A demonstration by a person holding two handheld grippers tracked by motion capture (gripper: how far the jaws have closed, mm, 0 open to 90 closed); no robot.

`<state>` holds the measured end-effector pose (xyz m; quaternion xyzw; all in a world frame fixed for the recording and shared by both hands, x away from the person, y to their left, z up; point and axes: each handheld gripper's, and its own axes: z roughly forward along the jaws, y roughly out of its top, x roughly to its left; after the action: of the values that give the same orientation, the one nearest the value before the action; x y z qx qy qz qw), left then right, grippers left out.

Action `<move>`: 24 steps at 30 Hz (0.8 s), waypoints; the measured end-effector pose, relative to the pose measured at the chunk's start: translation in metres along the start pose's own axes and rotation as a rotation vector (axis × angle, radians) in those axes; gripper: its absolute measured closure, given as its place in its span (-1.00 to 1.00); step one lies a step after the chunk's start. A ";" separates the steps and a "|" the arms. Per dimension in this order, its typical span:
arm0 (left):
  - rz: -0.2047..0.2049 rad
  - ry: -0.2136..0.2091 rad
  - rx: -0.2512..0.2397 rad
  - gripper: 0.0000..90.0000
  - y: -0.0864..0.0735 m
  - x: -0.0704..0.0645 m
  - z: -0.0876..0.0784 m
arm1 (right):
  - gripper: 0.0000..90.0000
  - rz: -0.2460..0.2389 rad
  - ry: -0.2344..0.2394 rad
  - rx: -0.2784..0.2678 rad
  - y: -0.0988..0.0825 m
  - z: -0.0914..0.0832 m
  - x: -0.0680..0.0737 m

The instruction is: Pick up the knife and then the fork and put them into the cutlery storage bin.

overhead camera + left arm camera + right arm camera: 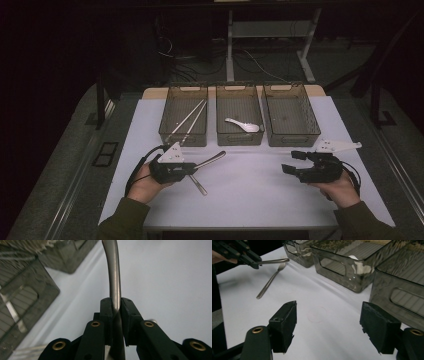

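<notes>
My left gripper point(192, 167) is shut on a metal utensil point(212, 159) and holds it just above the white table; its rounded handle end points right and back. In the left gripper view the curved steel handle point(114, 277) is pinched between the two pads of the gripper point(115, 306). A metal fork point(199, 186) lies on the table just beneath and in front of that gripper. It also lies in the right gripper view, fork point(270, 280) below the left gripper point(253, 261). My right gripper point(291, 161) rests at the right, its jaws point(329, 322) open over bare table.
Three smoky plastic bins stand in a row at the back. The left bin point(182, 137) holds chopsticks point(192, 117), the middle bin point(239, 138) a white spoon point(243, 125), and the right bin point(295, 138) has nothing in it. Open table lies between the grippers.
</notes>
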<state>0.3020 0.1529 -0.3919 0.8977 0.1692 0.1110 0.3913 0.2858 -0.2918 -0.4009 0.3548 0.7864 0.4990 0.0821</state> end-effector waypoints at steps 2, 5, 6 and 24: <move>-0.002 0.013 -0.015 0.76 0.005 -0.002 0.001 | -0.36 0.006 0.012 -0.002 0.001 0.002 0.002; 0.009 0.016 -0.025 0.76 0.014 -0.005 0.004 | -0.36 0.014 0.027 0.000 0.003 0.005 0.004; 0.003 0.012 -0.035 0.76 0.017 -0.007 0.005 | -0.37 0.008 0.029 0.000 0.003 0.006 0.005; -0.004 0.017 -0.117 0.76 0.061 -0.025 0.037 | -0.37 0.068 0.112 -0.046 0.030 0.036 0.019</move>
<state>0.3046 0.0796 -0.3737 0.8720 0.1674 0.1274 0.4420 0.3029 -0.2459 -0.3887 0.3507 0.7657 0.5384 0.0289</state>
